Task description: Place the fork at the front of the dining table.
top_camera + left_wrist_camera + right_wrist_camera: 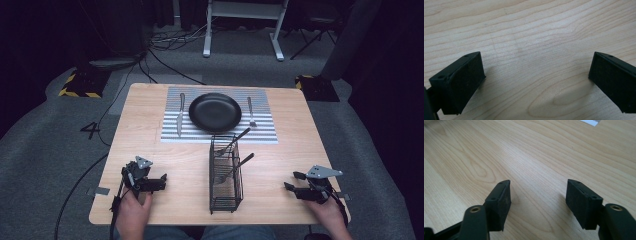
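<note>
On the wooden table (140,145) lies a striped placemat (265,132) with a black plate (215,112) on it. A knife (180,115) lies left of the plate and a fork (250,112) right of it. In front of the mat stands a black wire basket (225,200) holding two utensils (239,164), their handles slanting out to the upper right. My left gripper (161,182) (536,57) rests open near the front left, over bare wood. My right gripper (294,181) (539,182) is open near the front right, nothing between its jaws.
Grey carpet surrounds the table. Beyond the far edge are cables (170,40) and the white legs of a desk frame (207,30). Bare wood lies between each gripper and the basket.
</note>
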Tool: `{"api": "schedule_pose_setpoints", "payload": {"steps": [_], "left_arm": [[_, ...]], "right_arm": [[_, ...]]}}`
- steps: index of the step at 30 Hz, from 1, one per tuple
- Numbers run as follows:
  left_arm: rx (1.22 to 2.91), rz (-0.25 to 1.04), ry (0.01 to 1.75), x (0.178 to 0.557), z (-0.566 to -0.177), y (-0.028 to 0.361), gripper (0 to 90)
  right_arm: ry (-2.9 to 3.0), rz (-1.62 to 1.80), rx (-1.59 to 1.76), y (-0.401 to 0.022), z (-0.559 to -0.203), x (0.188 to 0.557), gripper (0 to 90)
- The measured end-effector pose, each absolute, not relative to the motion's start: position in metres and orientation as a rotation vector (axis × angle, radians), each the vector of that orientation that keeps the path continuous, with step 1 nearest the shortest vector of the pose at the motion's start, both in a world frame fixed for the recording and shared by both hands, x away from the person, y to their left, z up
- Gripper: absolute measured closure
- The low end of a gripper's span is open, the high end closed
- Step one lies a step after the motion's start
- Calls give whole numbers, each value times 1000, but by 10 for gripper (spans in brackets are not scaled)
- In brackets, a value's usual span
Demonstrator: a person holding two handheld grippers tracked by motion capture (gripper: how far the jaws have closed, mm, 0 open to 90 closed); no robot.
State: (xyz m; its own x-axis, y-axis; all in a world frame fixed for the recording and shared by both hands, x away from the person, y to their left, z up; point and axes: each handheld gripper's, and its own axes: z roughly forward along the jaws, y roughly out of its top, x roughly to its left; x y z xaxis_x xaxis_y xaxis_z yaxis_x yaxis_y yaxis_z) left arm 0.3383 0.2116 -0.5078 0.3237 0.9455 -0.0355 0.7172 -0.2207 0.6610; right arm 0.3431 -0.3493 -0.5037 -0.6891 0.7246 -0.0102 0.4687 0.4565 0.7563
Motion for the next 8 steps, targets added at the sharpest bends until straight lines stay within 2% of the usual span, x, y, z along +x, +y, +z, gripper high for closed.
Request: {"api": "schedule_pose_setpoints", "payload": {"steps": [2, 3, 6, 7, 8], "left_arm": [[2013, 510, 1459, 338, -508, 212, 2], [2013, 510, 1459, 338, -508, 212, 2], [2015, 510, 1458, 338, -508, 212, 2], [2015, 510, 1459, 338, -508, 212, 2], [2015, 509, 1460, 338, -508, 212, 2]], "right_arm": [[2381, 1083, 1016, -351, -504, 344, 343], [2386, 1079, 1016, -351, -504, 346, 300], [2367, 1011, 1095, -348, -505, 354, 49], [2362, 985, 1124, -346, -506, 356, 0], [2358, 975, 1145, -345, -506, 358, 0]]}}
